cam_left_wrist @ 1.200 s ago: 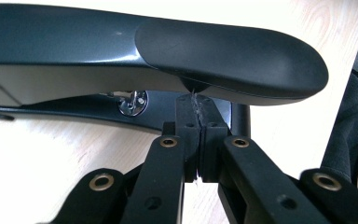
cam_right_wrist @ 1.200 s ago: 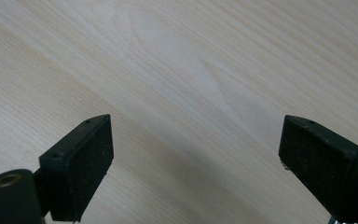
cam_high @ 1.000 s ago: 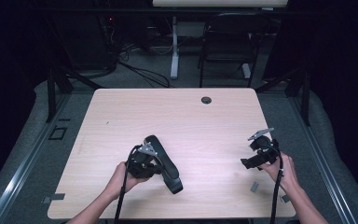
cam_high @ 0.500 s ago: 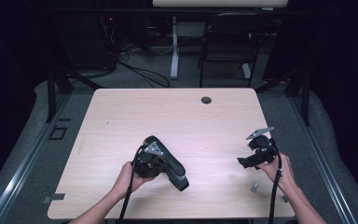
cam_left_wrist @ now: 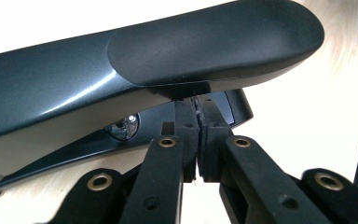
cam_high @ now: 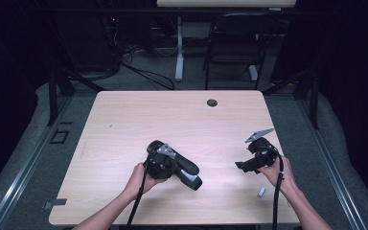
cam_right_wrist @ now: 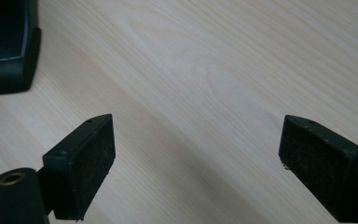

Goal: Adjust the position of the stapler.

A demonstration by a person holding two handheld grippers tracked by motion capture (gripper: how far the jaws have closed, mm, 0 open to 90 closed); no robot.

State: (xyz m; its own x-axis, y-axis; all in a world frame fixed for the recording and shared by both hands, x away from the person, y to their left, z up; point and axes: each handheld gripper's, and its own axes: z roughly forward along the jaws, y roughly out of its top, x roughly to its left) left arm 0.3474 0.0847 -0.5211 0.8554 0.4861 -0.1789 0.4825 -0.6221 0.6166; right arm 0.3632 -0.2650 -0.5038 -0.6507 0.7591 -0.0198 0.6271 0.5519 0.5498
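**Entry: counter (cam_high: 172,120), two-handed handling.**

- Black device (cam_left_wrist: 168,51), long-bodied with a rounded top cover, possibly a stapler: one. It lies directly ahead of the left hand-held gripper (cam_left_wrist: 196,126) and above its tips. It rests on the counter, well apart from the right hand-held gripper (cam_right_wrist: 196,140), toward that gripper's far left.
- Left hand-held gripper: one. Its jaws are pressed nearly together, pinching a thin edge under the device's top cover.
- Right hand-held gripper: one. Its jaws stand wide and have just been closing a little, with nothing between them but bare wood.
- Small grey item (cam_high: 261,192): one, on the counter just behind the right hand-held gripper, near the hand.
- Round cable hole (cam_high: 212,102): one, far ahead of both.

**Risks, judged.**
- The pinch takes only a narrow lip, so the heavy body could pivot or slip out if it is lifted or swung.
- If the cover is hinged, pulling there may open it rather than move the device.
- The right hand-held gripper, coming in wide, could knock the device's free end.
- The trailing cable could sweep the grey item off the edge.
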